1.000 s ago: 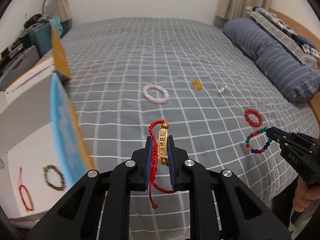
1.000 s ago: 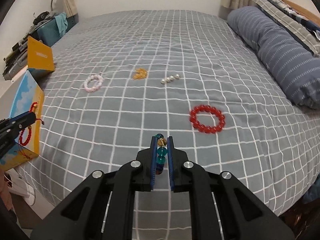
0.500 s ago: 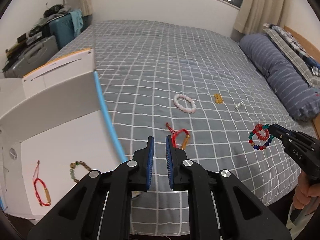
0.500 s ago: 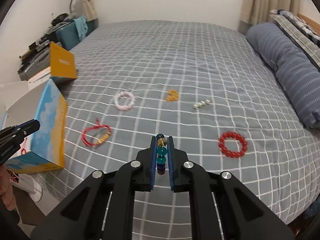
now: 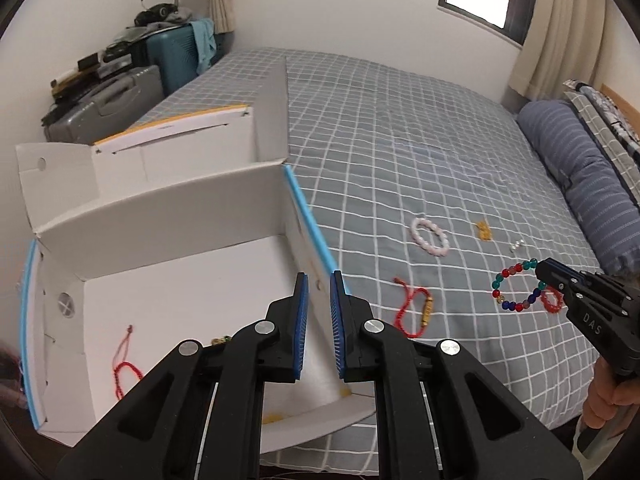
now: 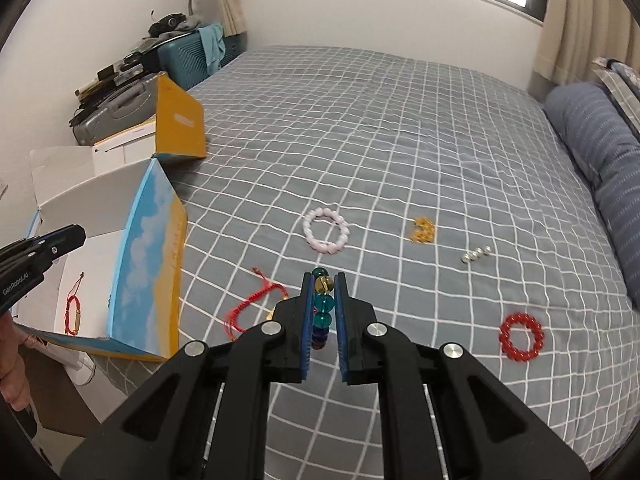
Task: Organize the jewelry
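While left claw (image 5: 318, 280) gapes empty over box rim (image 5: 308, 220), right claw (image 6: 324, 280) grips beaded bracelet (image 5: 516, 284) above bed (image 6: 400, 140).

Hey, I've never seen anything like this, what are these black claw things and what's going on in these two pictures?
Those are two hand-held grippers, each with a camera looking along its fingers. One picture is from the left gripper, which is open and holds nothing, above an open white cardboard box that has a red cord bracelet inside. The other is from the right gripper, shut on a multicoloured glass bead bracelet. On the grey checked bedspread lie a pink bead bracelet, a red cord bracelet with a gold tube, a red bead bracelet, a small gold piece and some silver beads.
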Action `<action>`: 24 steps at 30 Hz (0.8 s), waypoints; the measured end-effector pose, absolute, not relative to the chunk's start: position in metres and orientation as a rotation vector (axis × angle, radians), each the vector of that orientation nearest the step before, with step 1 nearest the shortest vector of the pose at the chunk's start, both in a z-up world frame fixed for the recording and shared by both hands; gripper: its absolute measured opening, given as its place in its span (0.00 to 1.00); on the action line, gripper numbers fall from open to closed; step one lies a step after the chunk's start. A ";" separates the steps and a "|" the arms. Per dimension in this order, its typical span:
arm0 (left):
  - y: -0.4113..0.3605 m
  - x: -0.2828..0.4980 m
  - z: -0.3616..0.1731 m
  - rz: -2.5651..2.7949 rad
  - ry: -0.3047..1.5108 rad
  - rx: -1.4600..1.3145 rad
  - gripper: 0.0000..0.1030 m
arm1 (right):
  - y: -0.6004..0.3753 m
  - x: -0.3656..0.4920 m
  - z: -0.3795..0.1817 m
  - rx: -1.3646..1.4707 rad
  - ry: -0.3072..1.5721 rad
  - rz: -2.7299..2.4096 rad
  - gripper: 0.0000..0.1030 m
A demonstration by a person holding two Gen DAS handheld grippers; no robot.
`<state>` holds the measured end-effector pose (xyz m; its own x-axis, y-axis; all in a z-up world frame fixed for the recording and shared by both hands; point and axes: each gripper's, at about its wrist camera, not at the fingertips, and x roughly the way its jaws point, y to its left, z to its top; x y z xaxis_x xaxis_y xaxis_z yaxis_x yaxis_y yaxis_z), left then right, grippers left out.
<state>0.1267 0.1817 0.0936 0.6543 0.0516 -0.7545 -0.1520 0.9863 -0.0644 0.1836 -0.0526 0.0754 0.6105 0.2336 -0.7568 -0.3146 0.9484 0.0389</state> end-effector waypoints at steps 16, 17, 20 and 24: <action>0.042 0.177 0.024 -0.098 0.869 0.018 0.69 | -0.148 0.175 0.041 -0.052 0.940 0.132 0.09; 0.038 0.182 0.009 -0.083 0.889 0.033 0.69 | -0.152 0.174 0.038 -0.048 0.945 0.126 0.09; 0.036 0.189 -0.019 -0.062 0.929 0.040 0.69 | -0.160 0.174 0.027 -0.036 0.965 0.111 0.09; 0.040 0.193 -0.042 -0.051 0.957 0.027 0.68 | -0.162 0.173 0.019 -0.030 0.980 0.121 0.09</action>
